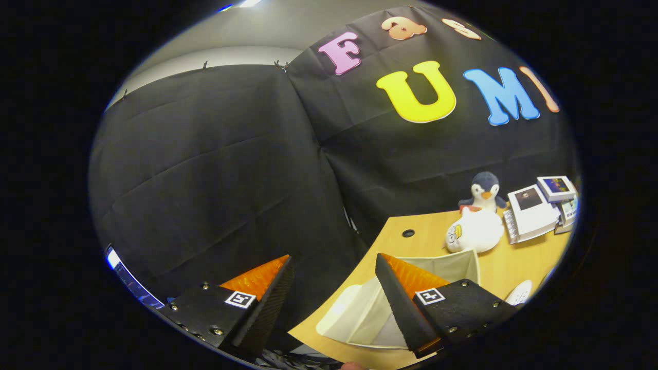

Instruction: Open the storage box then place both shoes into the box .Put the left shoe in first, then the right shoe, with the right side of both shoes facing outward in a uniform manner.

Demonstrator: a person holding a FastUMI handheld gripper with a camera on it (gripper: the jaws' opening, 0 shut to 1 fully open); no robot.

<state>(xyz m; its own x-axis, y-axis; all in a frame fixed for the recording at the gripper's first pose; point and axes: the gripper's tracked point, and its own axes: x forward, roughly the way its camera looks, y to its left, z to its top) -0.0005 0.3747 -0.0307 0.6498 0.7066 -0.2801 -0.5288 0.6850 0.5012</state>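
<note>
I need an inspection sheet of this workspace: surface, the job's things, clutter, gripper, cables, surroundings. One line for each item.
Surface: wooden table with a round hole near its back edge.
Job's things: pale fabric storage box on the table, seen past the right finger, its lid folded open; part of a white shoe beside it.
Clutter: penguin plush, white plush toy, small printed boxes at the table's far end.
Gripper: gripper open, fingers apart, holding nothing, above the table's edge.
Cables: nothing seen.
Surroundings: black cloth wall behind; pale room wall above it.
</note>
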